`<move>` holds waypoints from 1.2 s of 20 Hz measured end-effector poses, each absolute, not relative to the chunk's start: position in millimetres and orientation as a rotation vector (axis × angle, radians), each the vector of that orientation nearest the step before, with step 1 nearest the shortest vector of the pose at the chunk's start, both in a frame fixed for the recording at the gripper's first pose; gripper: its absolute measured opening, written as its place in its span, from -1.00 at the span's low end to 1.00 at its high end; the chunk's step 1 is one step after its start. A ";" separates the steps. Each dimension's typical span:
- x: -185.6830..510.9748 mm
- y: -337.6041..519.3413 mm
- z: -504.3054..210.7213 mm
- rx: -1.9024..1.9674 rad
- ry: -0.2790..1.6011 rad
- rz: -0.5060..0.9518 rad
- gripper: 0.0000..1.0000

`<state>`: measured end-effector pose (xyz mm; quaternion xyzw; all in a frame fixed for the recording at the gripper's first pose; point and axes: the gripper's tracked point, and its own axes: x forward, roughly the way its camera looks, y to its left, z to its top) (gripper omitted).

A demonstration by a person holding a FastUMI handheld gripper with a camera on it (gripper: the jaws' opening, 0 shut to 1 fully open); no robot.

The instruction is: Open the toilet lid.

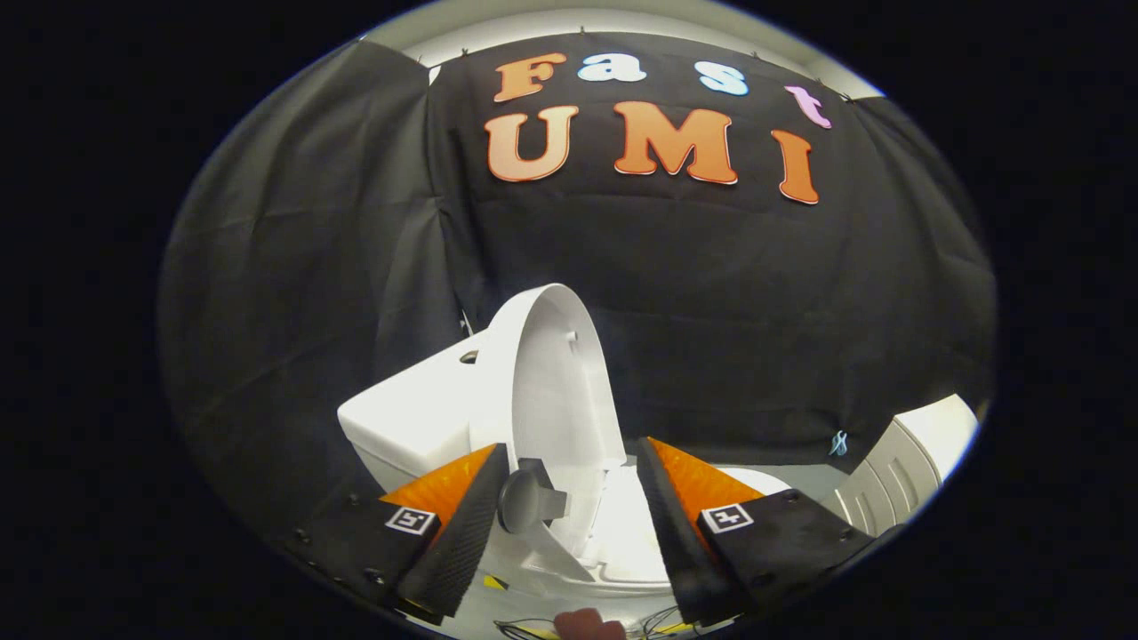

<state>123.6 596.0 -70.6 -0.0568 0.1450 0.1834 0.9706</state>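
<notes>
A white toilet lid (556, 382) stands raised, nearly upright, leaning back toward the white tank (413, 418). Below it lies the white seat and bowl (622, 542), reaching between my fingers. A grey round knob (524, 500) juts from the lid's near edge, close beside my left finger. My gripper (569, 484) is open, its fingers spread wide to either side of the lid's lower part, and neither finger presses on the lid.
A white ribbed object (898, 476) stands to the right of the toilet, beyond my right finger. Black cloth walls the booth behind and to the left. Thin wires (533, 627) lie on the pale floor just below my fingers.
</notes>
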 end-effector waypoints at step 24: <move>133.2 195.1 88.9 -0.045 0.050 0.078 0.94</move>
